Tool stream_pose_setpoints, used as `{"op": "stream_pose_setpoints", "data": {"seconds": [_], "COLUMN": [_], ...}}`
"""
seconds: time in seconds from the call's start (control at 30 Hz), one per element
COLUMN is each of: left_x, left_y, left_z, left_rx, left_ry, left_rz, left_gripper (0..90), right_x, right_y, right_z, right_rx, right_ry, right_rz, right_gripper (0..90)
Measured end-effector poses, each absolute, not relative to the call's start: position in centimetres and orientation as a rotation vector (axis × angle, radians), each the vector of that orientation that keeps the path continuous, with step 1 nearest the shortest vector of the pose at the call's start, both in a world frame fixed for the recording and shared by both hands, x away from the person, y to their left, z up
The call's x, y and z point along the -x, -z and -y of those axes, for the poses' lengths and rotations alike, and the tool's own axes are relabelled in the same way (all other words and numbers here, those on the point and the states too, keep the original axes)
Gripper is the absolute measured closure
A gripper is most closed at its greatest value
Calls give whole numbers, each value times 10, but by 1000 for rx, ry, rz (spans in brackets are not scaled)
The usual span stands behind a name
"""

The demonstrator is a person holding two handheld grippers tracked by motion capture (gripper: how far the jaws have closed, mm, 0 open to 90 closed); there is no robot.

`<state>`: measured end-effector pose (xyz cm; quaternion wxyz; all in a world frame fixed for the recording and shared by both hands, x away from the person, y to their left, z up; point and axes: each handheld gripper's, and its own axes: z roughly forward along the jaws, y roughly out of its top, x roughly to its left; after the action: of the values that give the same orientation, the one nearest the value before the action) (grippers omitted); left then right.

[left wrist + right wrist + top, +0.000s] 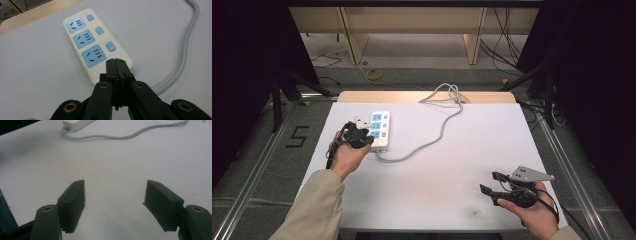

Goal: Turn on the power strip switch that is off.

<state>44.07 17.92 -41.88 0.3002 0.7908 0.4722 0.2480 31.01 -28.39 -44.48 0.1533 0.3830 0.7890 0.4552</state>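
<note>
A white power strip (380, 129) with three blue sockets and blue switches lies at the back left of the white table. Its grey cable (432, 137) curves to the far edge. My left gripper (362, 139) hovers over the strip's near end, jaws shut with nothing between them. In the left gripper view the closed tips (116, 61) sit just over the strip (97, 42), beside the nearest switch (110, 46). My right gripper (490, 183) rests at the front right, jaws wide open and empty. The right gripper view shows its open jaws (115, 190) above bare table.
The white table surface (447, 170) has a wooden strip along its far edge (412, 96). A small dark mark (473, 212) lies near the front edge. Beyond the table, cables and a yellow coil (374, 75) lie on the floor.
</note>
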Motion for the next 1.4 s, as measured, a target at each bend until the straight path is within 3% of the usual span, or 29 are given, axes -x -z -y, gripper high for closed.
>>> {"op": "stream_pose_setpoints", "data": {"seconds": [1.4], "left_x": [-460], "left_y": [416], "left_z": [-167], "left_rx": [-2103], "left_ry": [-667], "left_rz": [-1247], "left_gripper": [899], "right_x": [-311], "right_y": [446], "right_z": [284], "right_rx": [-1112], "right_ry": [-1300], "right_rz": [-2262], "right_gripper": [329]}}
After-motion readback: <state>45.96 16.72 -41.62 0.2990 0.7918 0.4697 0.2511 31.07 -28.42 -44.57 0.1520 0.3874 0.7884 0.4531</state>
